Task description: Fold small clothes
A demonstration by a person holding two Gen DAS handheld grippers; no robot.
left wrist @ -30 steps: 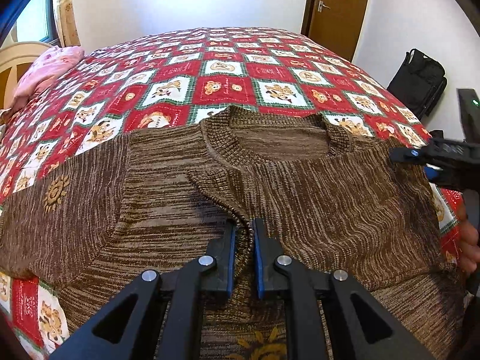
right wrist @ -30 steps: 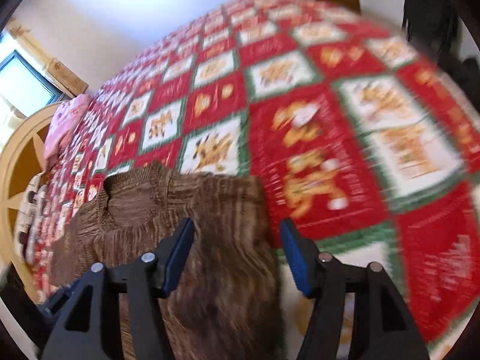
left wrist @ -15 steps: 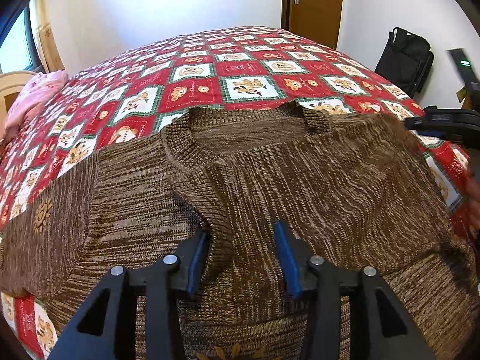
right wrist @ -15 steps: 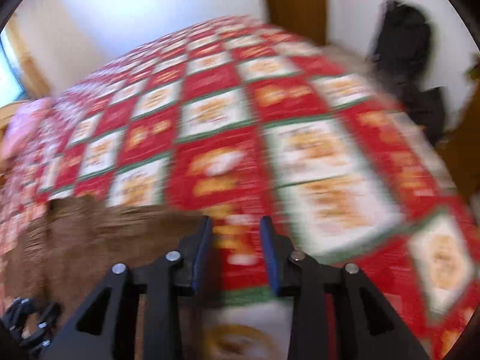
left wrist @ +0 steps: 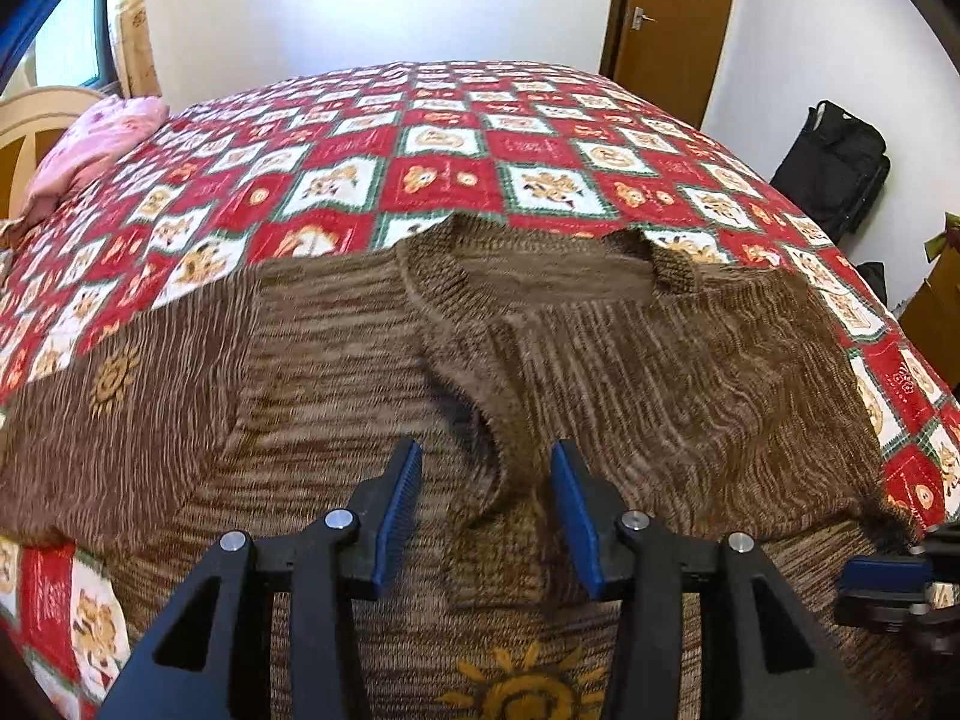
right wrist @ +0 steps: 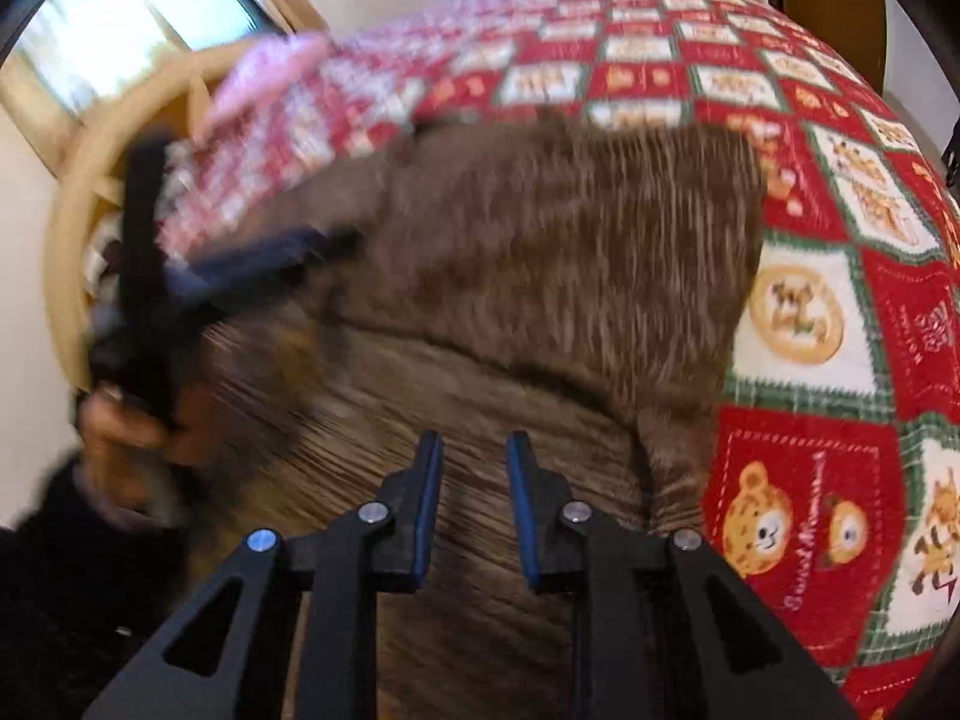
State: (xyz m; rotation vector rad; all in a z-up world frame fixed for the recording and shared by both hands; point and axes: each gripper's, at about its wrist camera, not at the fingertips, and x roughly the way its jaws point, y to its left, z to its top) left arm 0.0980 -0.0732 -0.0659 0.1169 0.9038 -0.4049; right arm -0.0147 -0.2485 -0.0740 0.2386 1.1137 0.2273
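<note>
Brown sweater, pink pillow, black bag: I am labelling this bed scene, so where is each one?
brown sweater [left wrist: 690,372]: left wrist view, on its folded-over right half.
pink pillow [left wrist: 102,138]: left wrist view, on its top surface.
black bag [left wrist: 834,168]: left wrist view, on its front face.

1. The left gripper [left wrist: 485,504] no longer pinches the folded sleeve [left wrist: 510,420]; its jaws stand apart around the cuff, which lies on the brown sweater [left wrist: 690,372].
2. The right gripper [right wrist: 474,504] now hangs over the sweater's lower body instead of the quilt [right wrist: 840,300]; its jaws have just been closing, with nothing between them.
</note>
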